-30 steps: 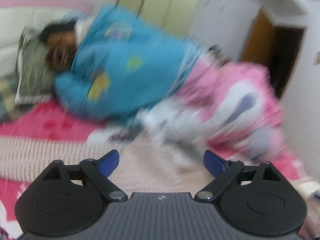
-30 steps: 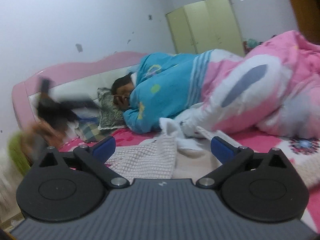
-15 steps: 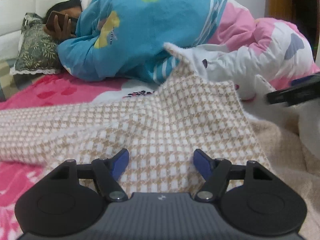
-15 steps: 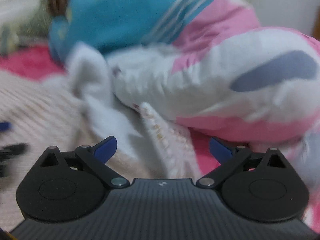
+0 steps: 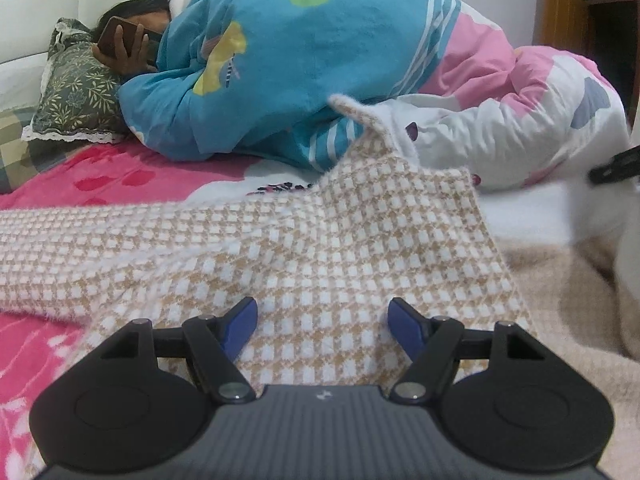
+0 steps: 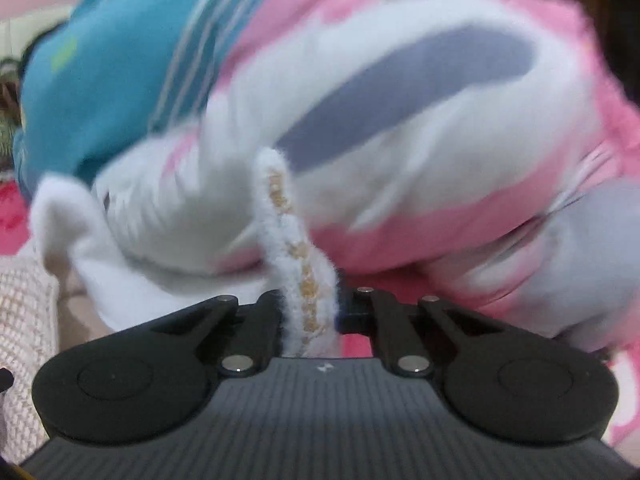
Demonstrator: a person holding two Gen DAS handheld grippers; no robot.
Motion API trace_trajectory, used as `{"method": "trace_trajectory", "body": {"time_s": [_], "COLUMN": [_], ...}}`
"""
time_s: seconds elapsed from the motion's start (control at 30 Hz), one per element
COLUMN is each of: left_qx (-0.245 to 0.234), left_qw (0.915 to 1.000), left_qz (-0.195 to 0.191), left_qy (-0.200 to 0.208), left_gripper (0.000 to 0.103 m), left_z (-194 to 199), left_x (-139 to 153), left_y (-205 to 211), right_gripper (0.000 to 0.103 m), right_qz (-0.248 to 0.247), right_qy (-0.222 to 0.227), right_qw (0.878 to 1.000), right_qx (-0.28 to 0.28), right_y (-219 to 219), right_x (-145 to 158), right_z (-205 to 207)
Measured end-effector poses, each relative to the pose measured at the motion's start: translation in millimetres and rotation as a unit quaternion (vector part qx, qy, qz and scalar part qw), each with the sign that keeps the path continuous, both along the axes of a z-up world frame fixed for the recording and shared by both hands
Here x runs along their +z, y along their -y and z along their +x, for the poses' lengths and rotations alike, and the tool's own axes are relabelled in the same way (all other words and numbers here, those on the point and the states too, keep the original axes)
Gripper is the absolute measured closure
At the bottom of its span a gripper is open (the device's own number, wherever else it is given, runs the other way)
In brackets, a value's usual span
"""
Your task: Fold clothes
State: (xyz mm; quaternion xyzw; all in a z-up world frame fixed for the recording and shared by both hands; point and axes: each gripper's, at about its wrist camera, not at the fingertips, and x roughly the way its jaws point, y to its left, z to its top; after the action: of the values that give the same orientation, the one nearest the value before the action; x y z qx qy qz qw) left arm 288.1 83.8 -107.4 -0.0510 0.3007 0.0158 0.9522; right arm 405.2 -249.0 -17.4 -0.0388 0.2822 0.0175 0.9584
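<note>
Clamping down on a fuzzy edge of the garment (image 6: 298, 264), the right gripper (image 6: 310, 308) now has its jaws pressed together on the cloth, where half a second ago they stood wide with that edge merely in front of them; this looks like the first secure hold of a fold, so lifting or drawing that edge over seems possible next. The left gripper (image 5: 322, 326) has settled low over the garment (image 5: 320, 232), its jaws at a middling spread, much as they were half a second ago, with checked cloth beneath and between them but nothing pinched. The garment lies spread on the bed (image 5: 112, 180), in front of a person lying under a quilt (image 5: 520, 120). Its long axis runs across the left view, from the left edge toward the right, with one corner rucked up against the quilt. The right view is blurred, so how much cloth is caught is unclear.
</note>
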Motion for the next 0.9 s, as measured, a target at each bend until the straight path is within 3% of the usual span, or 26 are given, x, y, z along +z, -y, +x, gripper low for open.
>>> {"method": "trace_trajectory", "body": {"time_s": [0.1,0.23,0.3,0.4,0.47,0.53,0.6,0.7,0.8,0.9], "left_qx": [0.0,-0.001,-0.002,-0.004,-0.003,-0.002,-0.001,0.0,0.0,-0.001], "left_qw": [1.0,0.9998,0.9996,0.9995,0.9996,0.9996,0.9995,0.9993,0.9989,0.9986], "left_qz": [-0.002,-0.019,-0.026,-0.027,-0.024,-0.024,-0.026,-0.031,-0.041,-0.048], "left_qy": [-0.004,-0.012,-0.014,-0.015,-0.016,-0.016,-0.018,-0.02,-0.021,-0.024], "left_gripper": [0.029,0.028,0.027,0.026,0.026,0.026,0.026,0.026,0.026,0.025], "left_z": [1,4,5,5,5,5,5,4,4,5], "left_x": [-1,-4,-5,-5,-5,-4,-3,-2,-1,-3], "left_y": [-1,-7,-9,-10,-8,-8,-8,-10,-13,-16], "right_gripper": [0.1,0.093,0.063,0.05,0.041,0.04,0.04,0.04,0.04,0.042], "right_qz": [-0.004,-0.06,-0.057,0.005,0.026,0.046,0.059,0.086,0.06,0.077], "right_qy": [0.013,-0.031,-0.063,-0.06,-0.033,-0.006,0.022,0.027,0.015,-0.032], "right_qw": [1.0,0.996,0.993,0.993,0.994,0.993,0.995,0.996,0.992,0.984], "right_qx": [-0.021,-0.061,-0.08,-0.097,-0.101,-0.104,-0.078,0.015,0.114,0.155], "right_y": [8,4,10,30,35,39,25,-16,-77,-122], "right_x": [-11,-62,-78,-61,-34,-8,16,39,37,20], "right_z": [-2,47,69,61,35,10,-13,-24,-10,14]}}
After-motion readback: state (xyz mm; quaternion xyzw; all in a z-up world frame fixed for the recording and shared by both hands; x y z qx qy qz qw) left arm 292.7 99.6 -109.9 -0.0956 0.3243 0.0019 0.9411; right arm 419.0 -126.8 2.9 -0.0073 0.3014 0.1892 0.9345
